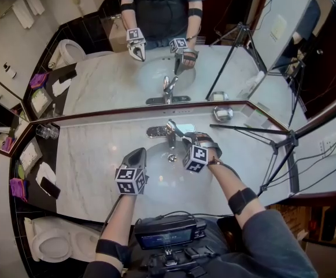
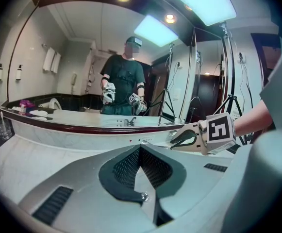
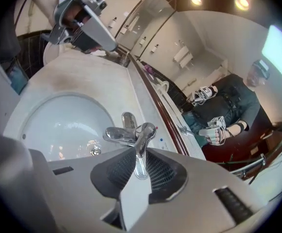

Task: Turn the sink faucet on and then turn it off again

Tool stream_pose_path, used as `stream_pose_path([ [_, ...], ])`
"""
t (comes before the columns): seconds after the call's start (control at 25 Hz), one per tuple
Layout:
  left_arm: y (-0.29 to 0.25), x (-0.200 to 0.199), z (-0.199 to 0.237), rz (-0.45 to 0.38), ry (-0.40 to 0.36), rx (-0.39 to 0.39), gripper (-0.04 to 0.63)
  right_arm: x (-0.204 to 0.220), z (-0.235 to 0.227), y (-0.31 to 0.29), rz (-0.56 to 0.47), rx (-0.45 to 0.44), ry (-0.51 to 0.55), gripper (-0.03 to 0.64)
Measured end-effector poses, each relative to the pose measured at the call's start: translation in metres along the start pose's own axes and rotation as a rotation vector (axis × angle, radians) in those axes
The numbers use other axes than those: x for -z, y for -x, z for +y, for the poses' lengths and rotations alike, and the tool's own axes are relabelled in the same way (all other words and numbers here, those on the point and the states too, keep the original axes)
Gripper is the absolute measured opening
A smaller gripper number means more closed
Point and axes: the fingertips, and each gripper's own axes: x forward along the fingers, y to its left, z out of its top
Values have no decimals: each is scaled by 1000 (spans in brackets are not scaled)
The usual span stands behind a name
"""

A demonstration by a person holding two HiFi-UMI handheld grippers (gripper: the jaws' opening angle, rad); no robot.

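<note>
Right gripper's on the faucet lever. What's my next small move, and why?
Probably lift the lever a little with the right gripper, holding the grip. Its jaws are closed on the lever's tip, yet no stream shows at the spout and the basin looks undisturbed, so the water seems not to be on yet.

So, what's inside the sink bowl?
Only the drain shows at the bottom of the sink bowl; its near side is hidden behind the right gripper, shut on the faucet lever.

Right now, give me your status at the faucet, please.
Left gripper shut, empty. Right gripper shut on faucet lever. Nothing in the way.
</note>
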Motion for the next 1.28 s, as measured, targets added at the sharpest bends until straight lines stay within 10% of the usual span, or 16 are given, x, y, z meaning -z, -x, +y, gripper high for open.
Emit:
stream_pose_path([
  [0.8,8,-7,-14,-31,-20,19,0,27,-4,82,-302,-19,-1051,18],
  [1.28,11,-6,-15,-41,-1,36,0,30,8,84,-312,-47,-1103,18],
])
